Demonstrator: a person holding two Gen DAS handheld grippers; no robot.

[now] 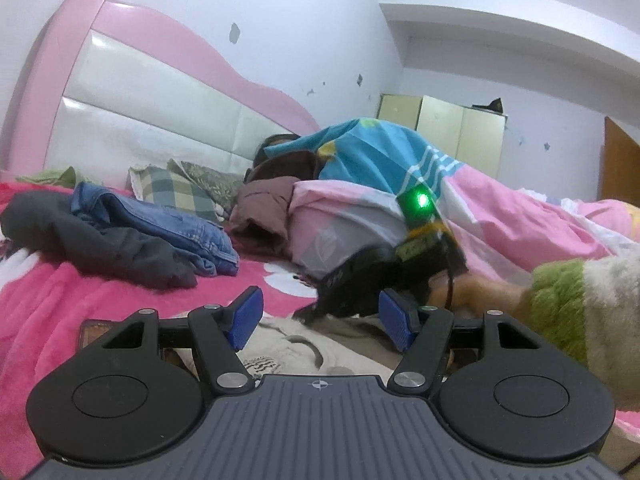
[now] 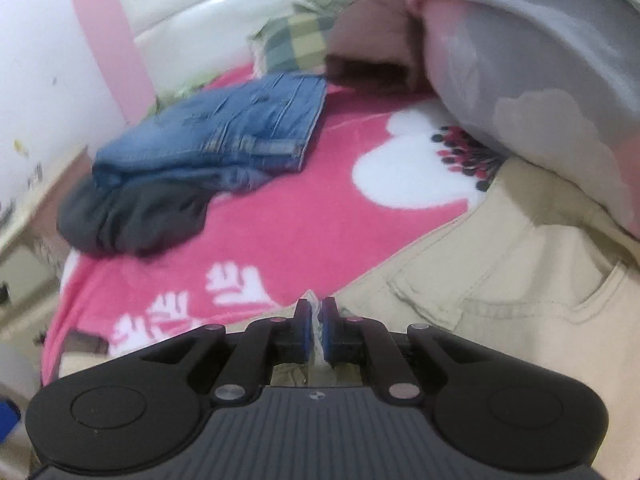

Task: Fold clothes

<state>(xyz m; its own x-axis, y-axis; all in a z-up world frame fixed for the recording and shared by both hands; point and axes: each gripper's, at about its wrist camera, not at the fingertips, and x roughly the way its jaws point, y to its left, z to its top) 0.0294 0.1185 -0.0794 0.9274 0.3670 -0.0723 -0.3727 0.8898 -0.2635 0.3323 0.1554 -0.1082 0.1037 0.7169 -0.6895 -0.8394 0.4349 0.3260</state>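
Note:
Beige trousers (image 2: pixel 500 280) lie spread on the pink blanket (image 2: pixel 280 216), a pocket seam showing. My right gripper (image 2: pixel 317 322) is shut on a corner of their cloth, a thin fold pinched between the blue pads. In the left wrist view the same beige trousers (image 1: pixel 320 344) lie just below my left gripper (image 1: pixel 320 318), which stands open with nothing between its fingers. Beyond it the right gripper (image 1: pixel 360 280) shows as a dark blurred body with a green light, held by a hand in a fuzzy green and cream sleeve (image 1: pixel 580 300).
Folded blue jeans (image 2: pixel 224 132) sit on a dark grey garment (image 2: pixel 132 216) at the far left of the bed. A checked pillow (image 2: pixel 296 40), a brown garment (image 2: pixel 372 40) and a big pink and blue duvet (image 1: pixel 500 208) lie behind. The pink headboard (image 1: pixel 160 92) rises behind them.

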